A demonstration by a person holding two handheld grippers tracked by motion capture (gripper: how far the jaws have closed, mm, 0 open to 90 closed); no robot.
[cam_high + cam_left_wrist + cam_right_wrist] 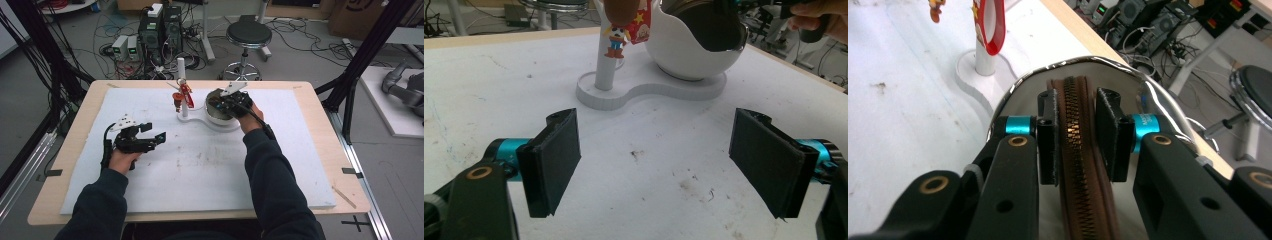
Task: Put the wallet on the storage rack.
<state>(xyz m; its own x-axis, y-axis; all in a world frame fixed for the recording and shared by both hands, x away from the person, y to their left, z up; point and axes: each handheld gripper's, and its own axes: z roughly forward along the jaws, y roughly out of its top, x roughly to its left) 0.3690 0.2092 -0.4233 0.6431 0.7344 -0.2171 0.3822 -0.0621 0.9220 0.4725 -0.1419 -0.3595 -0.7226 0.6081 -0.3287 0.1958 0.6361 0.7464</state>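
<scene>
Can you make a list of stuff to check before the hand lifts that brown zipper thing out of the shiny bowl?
1. Right gripper jaws closed on the brown zipper pouch: ok, one jaw on each side.
2. Pouch still inside the shiny bowl: ok.
3. Bowl seated on its white stand: ok.
4. Way up free of the hanging red toy: ok, it hangs beside the bowl, apart.
5. Left gripper out of the way: ok, jaws open over the bare table.
6. Grip firm enough to lift: cannot tell.
</scene>
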